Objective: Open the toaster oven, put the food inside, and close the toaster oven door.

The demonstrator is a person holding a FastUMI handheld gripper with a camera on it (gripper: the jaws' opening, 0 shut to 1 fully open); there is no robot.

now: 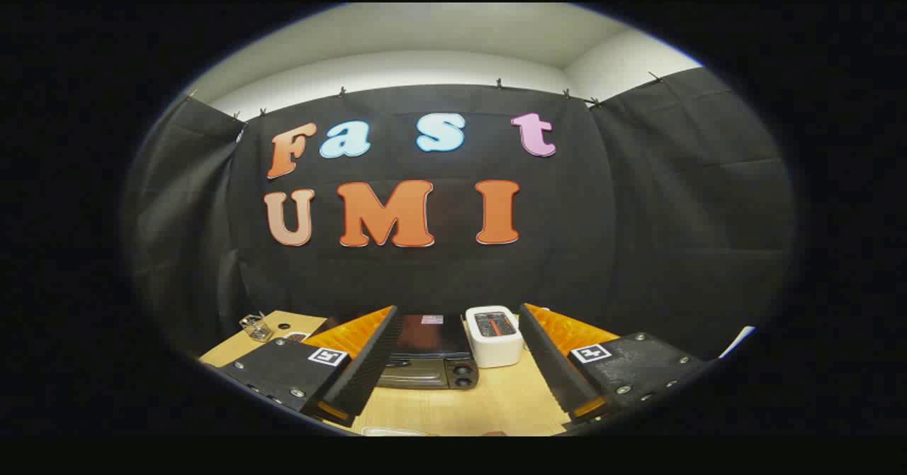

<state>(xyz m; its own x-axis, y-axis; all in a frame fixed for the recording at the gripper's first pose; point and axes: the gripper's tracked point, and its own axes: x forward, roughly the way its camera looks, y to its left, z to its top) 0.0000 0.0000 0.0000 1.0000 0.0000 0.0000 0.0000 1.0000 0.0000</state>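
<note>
A dark toaster oven point(429, 361) stands on the wooden table point(496, 400), beyond my fingers and a little toward the left one. Its door looks shut and two knobs show at its right end. My gripper point(453, 361) is open, its two fingers spread wide with nothing between them. Both fingers hover above the table well short of the oven. At the near table edge lie a pale flat thing point(390, 432) and a small dark thing point(494, 433), too cut off to identify.
A white pop-up toaster point(494, 334) stands just right of the oven, by the back wall. A small metal clip-like object point(256, 327) and a dark round thing point(284, 326) lie on the table's far left corner. Black cloth walls close the booth.
</note>
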